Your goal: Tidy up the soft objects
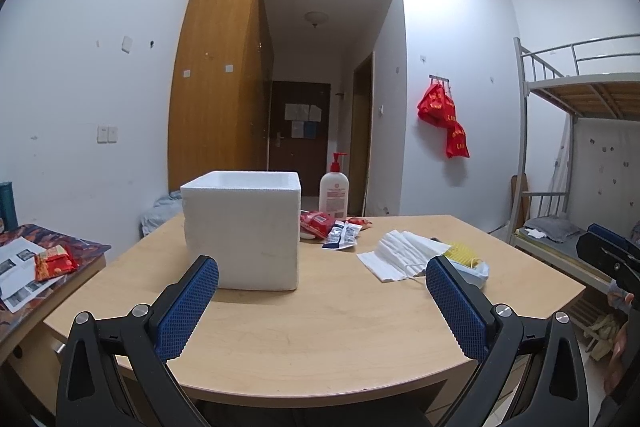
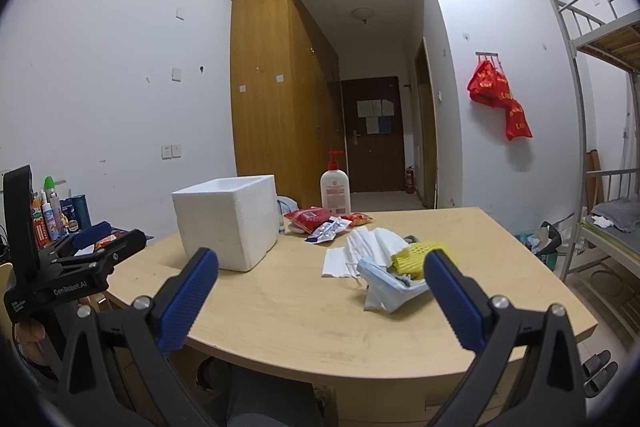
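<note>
Both hand-held grippers spread above the surface.
Only the right view shows bottles far left; the foam box interior stays hidden in both.

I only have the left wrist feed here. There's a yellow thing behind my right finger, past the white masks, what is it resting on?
Observer: The right wrist view shows the yellow foam net lying on a crumpled blue mask, beside the white masks.
Operator: Anything at the left of the side table, past that dark bottle?
Observer: Yes, several upright bottles stand there.
Operator: Is the right gripper holding anything?
Observer: No, the right gripper is open and empty.
</note>
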`<state>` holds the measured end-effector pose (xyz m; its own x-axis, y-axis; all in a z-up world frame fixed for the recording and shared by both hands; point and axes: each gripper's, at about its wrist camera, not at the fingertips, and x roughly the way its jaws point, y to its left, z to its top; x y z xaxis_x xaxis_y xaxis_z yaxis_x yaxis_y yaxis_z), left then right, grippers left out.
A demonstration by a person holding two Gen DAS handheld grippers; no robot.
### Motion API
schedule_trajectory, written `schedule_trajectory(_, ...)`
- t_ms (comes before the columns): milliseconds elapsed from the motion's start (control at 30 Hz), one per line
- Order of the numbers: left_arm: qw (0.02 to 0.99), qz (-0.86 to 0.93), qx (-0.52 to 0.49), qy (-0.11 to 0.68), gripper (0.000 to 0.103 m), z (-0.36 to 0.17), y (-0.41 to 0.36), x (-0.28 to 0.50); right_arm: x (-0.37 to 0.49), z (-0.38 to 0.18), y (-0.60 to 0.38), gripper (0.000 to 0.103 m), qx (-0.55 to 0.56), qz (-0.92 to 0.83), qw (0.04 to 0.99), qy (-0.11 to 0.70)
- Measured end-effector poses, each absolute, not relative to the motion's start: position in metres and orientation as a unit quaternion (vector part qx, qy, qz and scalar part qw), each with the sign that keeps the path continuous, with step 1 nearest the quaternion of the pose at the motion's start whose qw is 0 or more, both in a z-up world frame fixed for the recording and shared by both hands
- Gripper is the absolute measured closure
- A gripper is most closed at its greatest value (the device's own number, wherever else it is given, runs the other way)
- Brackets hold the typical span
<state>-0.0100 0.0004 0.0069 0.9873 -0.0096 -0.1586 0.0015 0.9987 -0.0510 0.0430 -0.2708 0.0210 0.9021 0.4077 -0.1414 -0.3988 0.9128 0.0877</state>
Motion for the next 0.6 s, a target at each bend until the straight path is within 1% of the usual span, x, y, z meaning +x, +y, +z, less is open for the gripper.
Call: schedule_trajectory(600, 0.997, 0.0, -0.026, 0.078, 0.0, 0.0072, 0.001, -0.0101, 0.0421, 0.021, -0.2711, 0.0, 0.028, 0.208, 0.975, 0.079)
